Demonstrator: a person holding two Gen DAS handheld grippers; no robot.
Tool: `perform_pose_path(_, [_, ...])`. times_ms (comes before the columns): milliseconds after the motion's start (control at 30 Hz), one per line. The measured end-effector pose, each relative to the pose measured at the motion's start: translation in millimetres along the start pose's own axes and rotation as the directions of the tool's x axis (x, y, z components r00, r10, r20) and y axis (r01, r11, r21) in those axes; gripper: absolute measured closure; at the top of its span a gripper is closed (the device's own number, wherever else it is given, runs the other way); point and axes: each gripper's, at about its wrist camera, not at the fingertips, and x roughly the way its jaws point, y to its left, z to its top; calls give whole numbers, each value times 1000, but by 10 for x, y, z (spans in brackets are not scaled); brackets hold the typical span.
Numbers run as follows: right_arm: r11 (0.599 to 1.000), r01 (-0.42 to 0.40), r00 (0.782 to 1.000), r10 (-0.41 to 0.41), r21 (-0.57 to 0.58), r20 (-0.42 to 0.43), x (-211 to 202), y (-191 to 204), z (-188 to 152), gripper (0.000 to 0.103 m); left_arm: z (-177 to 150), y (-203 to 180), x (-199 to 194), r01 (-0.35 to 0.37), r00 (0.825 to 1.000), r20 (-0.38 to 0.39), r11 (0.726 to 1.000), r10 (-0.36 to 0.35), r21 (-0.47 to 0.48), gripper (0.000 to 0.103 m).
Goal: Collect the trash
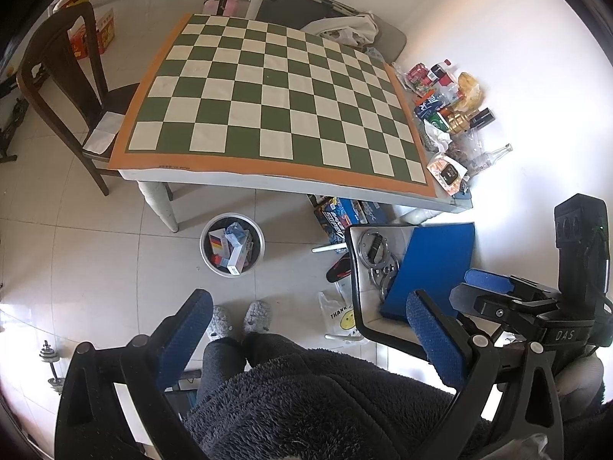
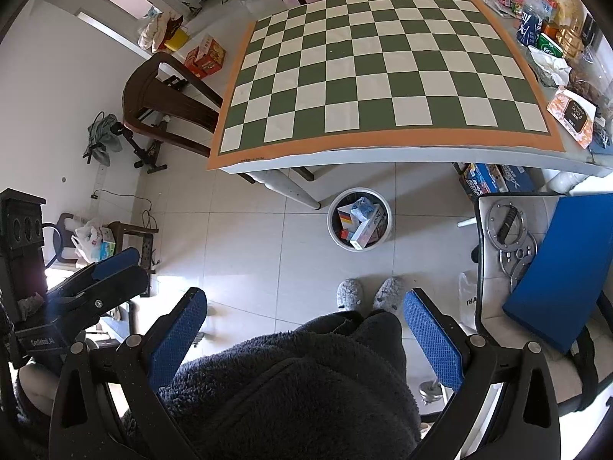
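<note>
A white waste bin (image 1: pixel 232 244) stands on the tiled floor by the table leg, holding several boxes and packets; it also shows in the right wrist view (image 2: pixel 359 224). A heap of trash (image 1: pixel 448 115) (cans, bottles, wrappers, tissue) lies along the table's right edge, also seen in the right wrist view (image 2: pixel 555 38). My left gripper (image 1: pixel 310 329) is open and empty, held above my lap, well short of the table. My right gripper (image 2: pixel 306 326) is open and empty, held alongside. Each gripper shows in the other's view: the right (image 1: pixel 494 291), the left (image 2: pixel 111 268).
A green-and-white checkered cloth (image 1: pixel 276 92) covers the table. A dark wooden chair (image 1: pixel 65 76) stands at its left. A stool (image 2: pixel 494 329) at the right holds a blue board (image 1: pixel 433 268) and metal rings (image 1: pixel 373 253). Boxes (image 1: pixel 345 214) lie under the table. A plastic bag (image 1: pixel 341 314) lies on the floor.
</note>
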Motion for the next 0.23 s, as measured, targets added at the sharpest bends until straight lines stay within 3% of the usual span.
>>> perform_pose_path(233, [1000, -1, 1000, 1, 0, 1, -1, 3, -2, 0, -3, -119, -26, 4, 1000, 6, 1000, -4, 15, 0])
